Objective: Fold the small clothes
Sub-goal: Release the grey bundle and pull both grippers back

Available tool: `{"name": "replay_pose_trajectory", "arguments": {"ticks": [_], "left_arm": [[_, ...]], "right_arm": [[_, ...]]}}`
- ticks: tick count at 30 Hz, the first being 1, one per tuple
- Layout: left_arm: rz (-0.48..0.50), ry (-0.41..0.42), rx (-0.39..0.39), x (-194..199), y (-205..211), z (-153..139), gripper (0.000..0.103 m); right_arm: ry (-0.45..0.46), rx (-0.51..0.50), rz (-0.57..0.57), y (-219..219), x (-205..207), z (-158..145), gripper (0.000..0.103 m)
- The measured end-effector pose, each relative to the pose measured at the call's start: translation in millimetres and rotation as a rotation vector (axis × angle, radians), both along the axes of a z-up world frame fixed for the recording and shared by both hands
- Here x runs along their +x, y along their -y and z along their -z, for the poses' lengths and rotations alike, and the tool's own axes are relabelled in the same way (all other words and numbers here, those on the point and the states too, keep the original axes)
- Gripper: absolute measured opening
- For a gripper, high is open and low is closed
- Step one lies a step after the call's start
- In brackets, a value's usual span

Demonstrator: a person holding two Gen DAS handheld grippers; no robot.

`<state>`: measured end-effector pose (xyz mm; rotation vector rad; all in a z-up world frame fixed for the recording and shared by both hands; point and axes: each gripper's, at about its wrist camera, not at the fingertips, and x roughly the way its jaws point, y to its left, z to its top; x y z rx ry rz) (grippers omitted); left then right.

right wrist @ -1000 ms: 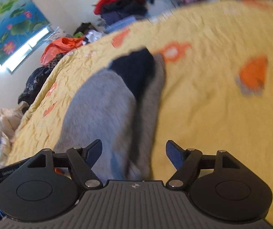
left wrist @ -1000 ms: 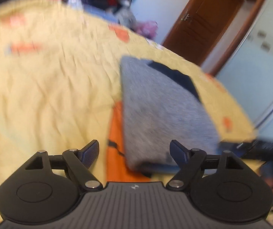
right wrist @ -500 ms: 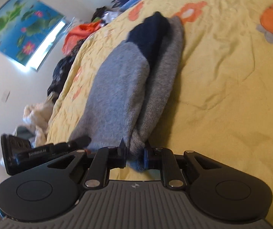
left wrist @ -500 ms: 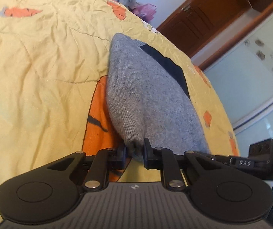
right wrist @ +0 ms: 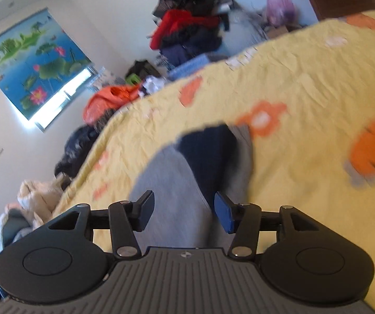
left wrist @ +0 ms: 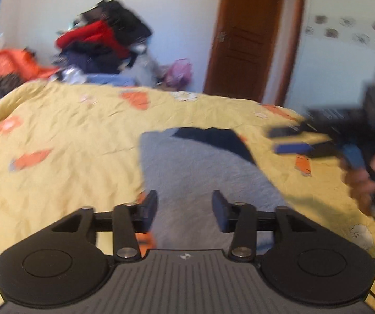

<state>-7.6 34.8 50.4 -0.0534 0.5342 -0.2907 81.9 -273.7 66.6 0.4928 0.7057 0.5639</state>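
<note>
A folded grey garment [left wrist: 203,172] with a dark navy part [left wrist: 213,136] at its far end lies on the yellow bedspread [left wrist: 69,144]. My left gripper [left wrist: 185,212] is open and empty, just above the garment's near end. My right gripper [right wrist: 185,212] is open and empty too, over the near end of the same garment [right wrist: 171,180], whose navy part [right wrist: 208,151] lies beyond. The right gripper also shows in the left wrist view [left wrist: 292,141], blurred, to the right of the garment with its fingers apart.
A pile of clothes [left wrist: 103,44] is stacked beyond the far side of the bed, with orange fabric [left wrist: 9,62] at the left. A brown door [left wrist: 245,36] is at the back right. A window with a lotus blind [right wrist: 33,65] is on the left wall.
Half a second ago both grippers were shut on the garment's near edge. Both have let go and opened, and have lifted and drawn back. The garment lies flat on the bed.
</note>
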Motion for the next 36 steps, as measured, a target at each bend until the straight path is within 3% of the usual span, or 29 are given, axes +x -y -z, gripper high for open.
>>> {"name": "replay_pose_trajectory", "arguments": {"ticks": [3, 5, 9, 12, 15, 19, 22, 25, 26, 28, 32, 34, 36], "left_arm": [[0.005, -0.062, 0.096, 30, 35, 28, 0.055], [0.013, -0.121, 0.127, 42, 43, 49, 0.056], [0.019, -0.074, 0.139, 37, 41, 60, 0.056], [-0.001, -0.087, 0.119, 29, 35, 50, 0.055], [-0.026, -0.065, 0.101, 11, 26, 44, 0.057], [-0.108, -0.067, 0.097, -7, 19, 51, 0.071], [-0.154, -0.116, 0.036, -15, 13, 57, 0.071], [-0.171, -0.134, 0.003, -27, 13, 60, 0.077], [-0.171, -0.138, 0.005, -30, 15, 61, 0.077], [-0.169, -0.134, 0.017, -40, 20, 62, 0.079], [-0.188, -0.119, 0.06, -47, 27, 67, 0.087], [-0.182, -0.123, 0.062, -45, 27, 68, 0.093], [-0.193, -0.127, 0.074, -43, 28, 69, 0.094]], "right_arm": [[0.02, -0.158, -0.001, -42, 39, 8, 0.063], [-0.07, -0.282, -0.007, -61, 60, 32, 0.062], [-0.027, -0.322, -0.007, -62, 51, 44, 0.06], [-0.015, -0.315, 0.016, -52, 20, 28, 0.06], [0.071, -0.305, -0.016, -40, -40, 17, 0.064], [0.099, -0.363, 0.032, -34, -105, 27, 0.07], [0.127, -0.45, 0.094, -41, -140, 42, 0.072], [0.109, -0.511, 0.111, -49, -158, 60, 0.084], [0.103, -0.536, 0.119, -53, -161, 64, 0.084], [0.116, -0.567, 0.138, -60, -166, 68, 0.086], [0.099, -0.58, 0.182, -68, -171, 74, 0.103], [0.118, -0.649, 0.188, -78, -171, 78, 0.103], [0.113, -0.647, 0.213, -79, -171, 78, 0.103]]}}
